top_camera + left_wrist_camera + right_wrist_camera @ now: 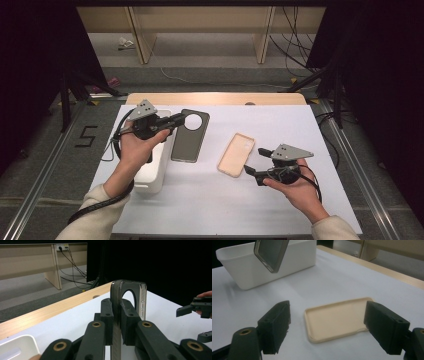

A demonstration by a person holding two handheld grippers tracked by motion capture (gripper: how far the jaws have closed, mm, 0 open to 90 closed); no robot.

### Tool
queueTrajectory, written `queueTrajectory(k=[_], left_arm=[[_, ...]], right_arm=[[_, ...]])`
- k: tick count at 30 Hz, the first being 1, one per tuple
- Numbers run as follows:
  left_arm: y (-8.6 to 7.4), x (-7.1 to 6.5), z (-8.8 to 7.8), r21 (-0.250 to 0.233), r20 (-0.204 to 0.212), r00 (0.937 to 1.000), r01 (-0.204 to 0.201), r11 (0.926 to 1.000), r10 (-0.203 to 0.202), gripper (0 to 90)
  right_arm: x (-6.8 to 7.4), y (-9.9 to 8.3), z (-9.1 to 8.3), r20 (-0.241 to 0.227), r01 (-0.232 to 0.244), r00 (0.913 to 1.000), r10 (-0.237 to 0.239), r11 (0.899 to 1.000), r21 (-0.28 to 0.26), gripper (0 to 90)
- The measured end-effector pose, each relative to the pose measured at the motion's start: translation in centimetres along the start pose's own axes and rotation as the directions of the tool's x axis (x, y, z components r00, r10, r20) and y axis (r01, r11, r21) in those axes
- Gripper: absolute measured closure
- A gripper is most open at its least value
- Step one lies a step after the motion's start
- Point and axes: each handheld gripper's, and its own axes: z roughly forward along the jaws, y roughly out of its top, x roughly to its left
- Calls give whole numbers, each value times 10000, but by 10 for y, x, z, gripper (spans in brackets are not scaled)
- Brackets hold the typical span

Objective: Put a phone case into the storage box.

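Left tongs [181,119]: yours are clenched on the top edge of the dark phone case [189,136], near its round camera opening; the left gripper view shows the pads pinching the thin wall.
Dark phone case: lifted off the worktop [280,125], hanging tilted just beside the white bin [152,172].
Right tongs [254,161]: released, jaws wide apart, hovering just beside the beige phone case [236,154] without touching it.
Beige phone case: lying flat, hollow side up, near the middle of the worktop.
Risk, grip: you hold only a narrow, flexible rim; a quick swing could make the case bend and slip out.
Risk, bin: the dangling lower end may catch the bin's wall if you move across too low.
Risk, right side: closing on the flat beige case could push it away rather than grip it.
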Motion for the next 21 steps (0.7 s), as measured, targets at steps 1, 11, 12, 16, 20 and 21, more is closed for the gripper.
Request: queueTrajectory(k=[1, 11, 12, 16, 20, 21], left_arm=[[0, 0, 0, 0, 0, 10000, 0, 10000, 0, 816], [4, 5, -5, -178, -109, 9999, 62, 9998, -64, 816], [4, 6, -6, -181, -119, 9999, 57, 9998, -59, 816], [5, 7, -7, -192, -155, 9998, 94, 9998, -97, 816], [5, 9, -8, -207, -198, 9997, 140, 9997, -144, 816], [6, 9, -9, -206, -188, 9997, 128, 9997, -132, 816]], right_arm=[[0, 0, 0, 0, 0, 10000, 0, 10000, 0, 223], [0, 0, 0, 11, -37, 10000, 37, 10000, -40, 227], [-1, 0, 0, 14, -43, 10000, 43, 10000, -58, 227], [-1, 0, 0, 17, -57, 10000, 57, 10000, -58, 227], [-1, 0, -1, 10, -68, 10000, 68, 9999, -76, 227], [-1, 0, -1, 10, -68, 10000, 68, 9999, -76, 227]])
